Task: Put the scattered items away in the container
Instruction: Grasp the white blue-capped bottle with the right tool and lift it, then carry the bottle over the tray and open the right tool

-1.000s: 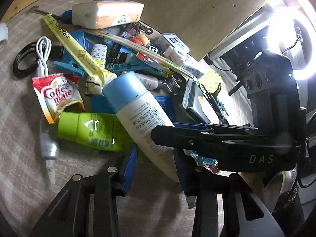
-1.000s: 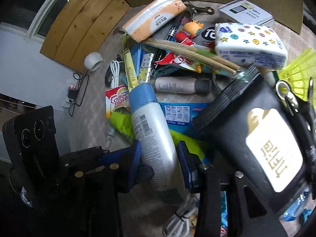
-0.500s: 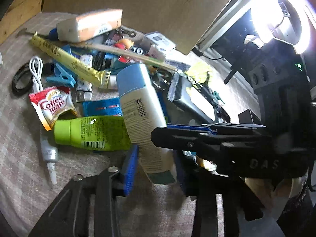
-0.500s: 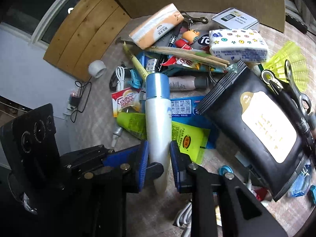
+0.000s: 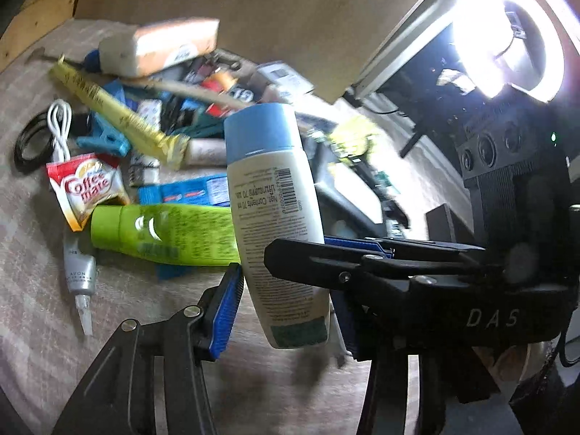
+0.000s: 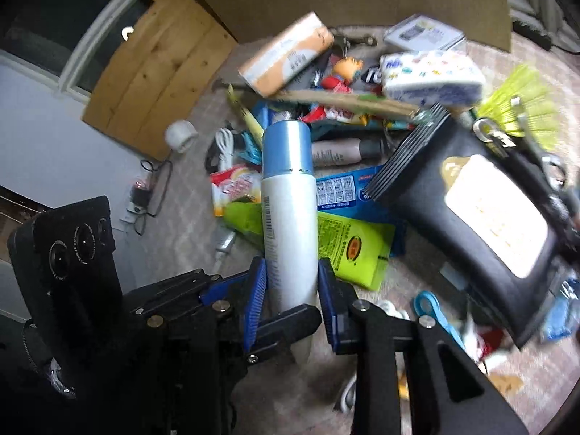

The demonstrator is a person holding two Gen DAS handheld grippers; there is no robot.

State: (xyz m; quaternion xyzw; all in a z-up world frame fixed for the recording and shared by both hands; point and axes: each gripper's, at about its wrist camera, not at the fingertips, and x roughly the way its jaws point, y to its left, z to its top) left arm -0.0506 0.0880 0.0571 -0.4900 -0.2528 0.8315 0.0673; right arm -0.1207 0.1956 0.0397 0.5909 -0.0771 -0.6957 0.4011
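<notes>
A white bottle with a blue cap (image 5: 275,195) hangs above the pile of scattered items, cap pointing away. My right gripper (image 6: 291,279) has both blue pads pressed on the bottle (image 6: 288,217) near its base, though its jaws are opening slightly. My left gripper (image 5: 288,301) straddles the same bottle. Its jaws are opening, and a gap shows at the right pad (image 5: 344,322). One black right gripper finger (image 5: 362,268) crosses in front of the bottle. Under the bottle lies a green tube (image 5: 163,232).
The pile on the checked cloth holds a Coffee-mate sachet (image 5: 87,188), an orange tissue pack (image 5: 163,47), a grey tube (image 5: 79,275), coiled cables (image 5: 43,134) and a black pouch (image 6: 471,217). A brown cardboard wall (image 6: 344,0) stands behind. A bright ring lamp (image 5: 507,36) glares at right.
The bottle has come up off the pile and swung more upright between both grippers. The right jaws closed onto it. The left jaws have spread wider. Both hands rose a little.
</notes>
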